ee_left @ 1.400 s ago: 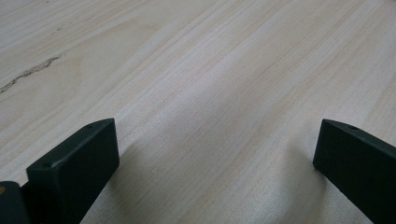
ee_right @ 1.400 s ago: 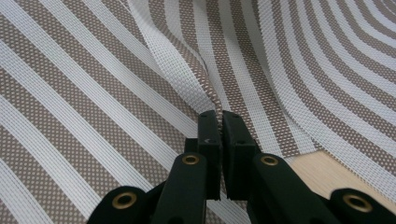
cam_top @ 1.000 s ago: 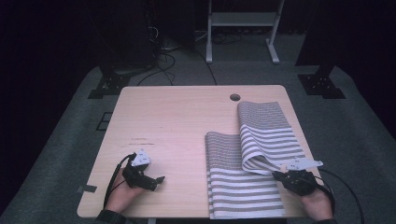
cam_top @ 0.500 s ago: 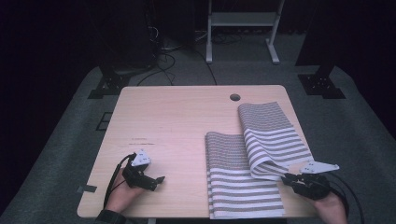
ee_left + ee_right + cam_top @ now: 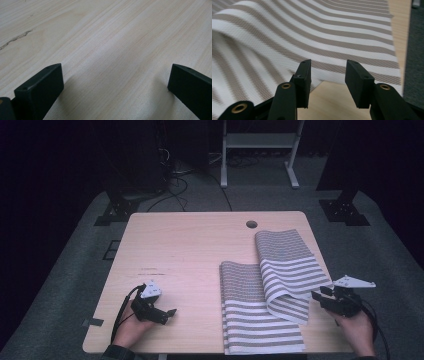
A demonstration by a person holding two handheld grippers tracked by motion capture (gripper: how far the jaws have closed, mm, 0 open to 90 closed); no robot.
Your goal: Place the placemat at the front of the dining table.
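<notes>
A brown-and-white striped cloth (image 5: pixel 265 295) lies on the right half of the wooden table (image 5: pixel 190 250), its far part folded forward over the near part. My right gripper (image 5: pixel 318 296) hovers at the table's right edge, just beside the folded flap's corner. Its jaws have just been opening and now stand apart; in the right gripper view the cloth (image 5: pixel 312 32) lies just past the right gripper (image 5: pixel 327 75) and the pads do not press on it. My left gripper (image 5: pixel 171 313) rests on the table at the near left, and the left gripper (image 5: pixel 115 82) is open over bare wood.
A round cable hole (image 5: pixel 251 224) sits near the table's far edge. Beyond the table are dark carpet, cables and a white stand (image 5: pixel 257 145). Black frame feet (image 5: pixel 345 212) stand right of the table. Bare tabletop spreads between the two grippers.
My right gripper let go of the cloth's flap, opened, and drew back to the right. The flap settled onto the lower layer. The left gripper stayed put.
</notes>
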